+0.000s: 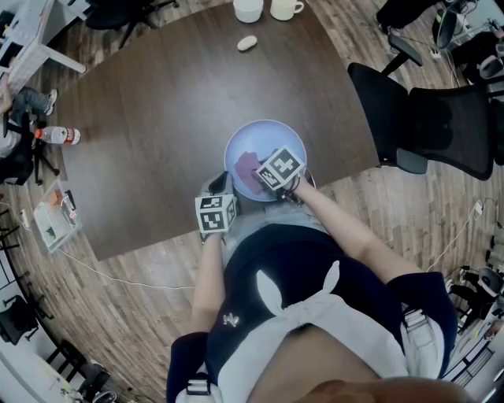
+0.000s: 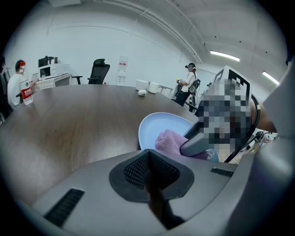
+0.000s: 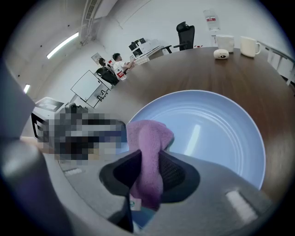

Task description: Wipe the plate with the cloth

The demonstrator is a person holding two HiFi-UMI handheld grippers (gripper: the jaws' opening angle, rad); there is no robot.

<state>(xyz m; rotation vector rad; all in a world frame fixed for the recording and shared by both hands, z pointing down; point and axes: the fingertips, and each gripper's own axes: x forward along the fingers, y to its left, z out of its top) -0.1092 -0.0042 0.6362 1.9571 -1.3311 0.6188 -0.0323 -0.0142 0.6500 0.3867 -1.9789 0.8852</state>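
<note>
A pale blue plate [image 1: 268, 138] sits near the front edge of the dark wooden table [image 1: 173, 110]. A purple cloth [image 1: 247, 168] lies on its near left part, pinched in my right gripper [image 1: 268, 179]. In the right gripper view the cloth [image 3: 146, 152] is clamped between the jaws above the plate [image 3: 216, 133]. My left gripper [image 1: 218, 189] rests at the plate's near left rim, jaws closed with nothing between them. In the left gripper view the plate [image 2: 159, 129] and cloth [image 2: 171, 140] lie just ahead.
Two white mugs [image 1: 268, 9] and a small white object [image 1: 247, 43] stand at the table's far side. A bottle [image 1: 57, 135] stands at the left edge. A black office chair [image 1: 429, 122] is at the right. People stand in the room behind.
</note>
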